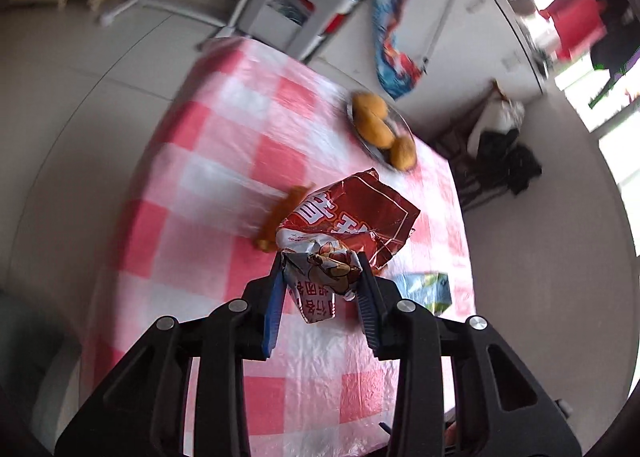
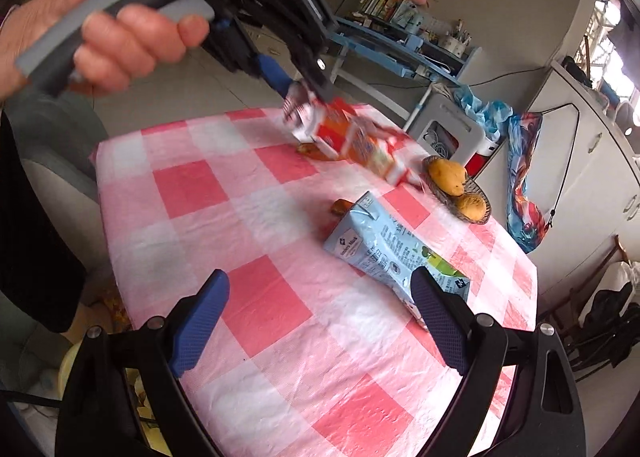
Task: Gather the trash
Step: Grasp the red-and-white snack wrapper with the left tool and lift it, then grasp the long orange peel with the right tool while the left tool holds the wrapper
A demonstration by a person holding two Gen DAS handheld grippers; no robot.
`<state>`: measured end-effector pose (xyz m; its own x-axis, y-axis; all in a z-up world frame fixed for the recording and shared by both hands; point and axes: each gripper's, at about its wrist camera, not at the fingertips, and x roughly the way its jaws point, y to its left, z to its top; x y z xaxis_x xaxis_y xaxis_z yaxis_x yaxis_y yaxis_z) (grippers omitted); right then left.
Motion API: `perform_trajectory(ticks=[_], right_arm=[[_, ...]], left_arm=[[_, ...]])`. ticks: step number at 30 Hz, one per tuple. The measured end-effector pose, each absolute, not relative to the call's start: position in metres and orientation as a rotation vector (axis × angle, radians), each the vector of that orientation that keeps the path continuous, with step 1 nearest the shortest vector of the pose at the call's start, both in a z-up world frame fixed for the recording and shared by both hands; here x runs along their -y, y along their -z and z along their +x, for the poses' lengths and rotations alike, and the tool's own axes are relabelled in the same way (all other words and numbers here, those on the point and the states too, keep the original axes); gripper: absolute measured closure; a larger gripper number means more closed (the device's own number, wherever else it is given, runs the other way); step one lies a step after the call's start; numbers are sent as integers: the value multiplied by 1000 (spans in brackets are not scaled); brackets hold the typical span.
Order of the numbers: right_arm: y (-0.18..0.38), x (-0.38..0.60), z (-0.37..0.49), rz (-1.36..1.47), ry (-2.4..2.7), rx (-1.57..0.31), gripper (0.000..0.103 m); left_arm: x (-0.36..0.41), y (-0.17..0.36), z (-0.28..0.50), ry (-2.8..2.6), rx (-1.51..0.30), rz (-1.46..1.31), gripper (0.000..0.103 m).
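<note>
My left gripper [image 1: 320,269] is shut on a crumpled red and white snack bag [image 1: 352,221] and holds it in the air above the red and white checked table [image 1: 224,161]. In the right wrist view the same bag [image 2: 352,141] hangs blurred from the left gripper [image 2: 308,97], held by a hand. My right gripper [image 2: 320,297] is open and empty above the table's near side. A light blue drink carton [image 2: 384,253] lies on its side just beyond its right finger; it also shows in the left wrist view [image 1: 428,289]. Orange peel scraps [image 2: 340,207] lie on the cloth.
A dark bowl [image 2: 476,193] with yellow-orange fruit [image 2: 450,177] stands at the table's far right edge. A white stool [image 2: 448,133] and a blue desk [image 2: 404,45] stand behind the table. A yellow bin [image 2: 72,357] shows at the lower left, below the table edge.
</note>
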<state>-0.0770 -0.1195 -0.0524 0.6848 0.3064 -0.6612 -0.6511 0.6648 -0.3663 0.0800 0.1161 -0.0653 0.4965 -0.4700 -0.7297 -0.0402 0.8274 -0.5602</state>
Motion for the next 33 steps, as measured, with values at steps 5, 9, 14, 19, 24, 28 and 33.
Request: perform_trajectory(ticks=[5, 9, 14, 19, 24, 28, 33], right_arm=[[48, 124, -65, -618, -551, -596, 15], [44, 128, -47, -661, -520, -571, 13], [50, 124, -21, -695, -558, -593, 11], [50, 115, -19, -659, -596, -579, 11], [42, 89, -20, -576, -690, -562, 11], [48, 58, -1, -524, -691, -626, 11], [55, 29, 50, -375, -595, -777, 16]], left_arm=[[-117, 62, 79, 261, -1008, -573, 70], [-98, 60, 83, 281, -1025, -519, 70], [-86, 58, 86, 289, -1028, -476, 70], [-95, 54, 88, 218, -1001, -467, 70], [-118, 34, 87, 107, -887, -511, 70], [-132, 20, 84, 65, -805, -543, 70], [-161, 6, 81, 15, -729, -628, 70]])
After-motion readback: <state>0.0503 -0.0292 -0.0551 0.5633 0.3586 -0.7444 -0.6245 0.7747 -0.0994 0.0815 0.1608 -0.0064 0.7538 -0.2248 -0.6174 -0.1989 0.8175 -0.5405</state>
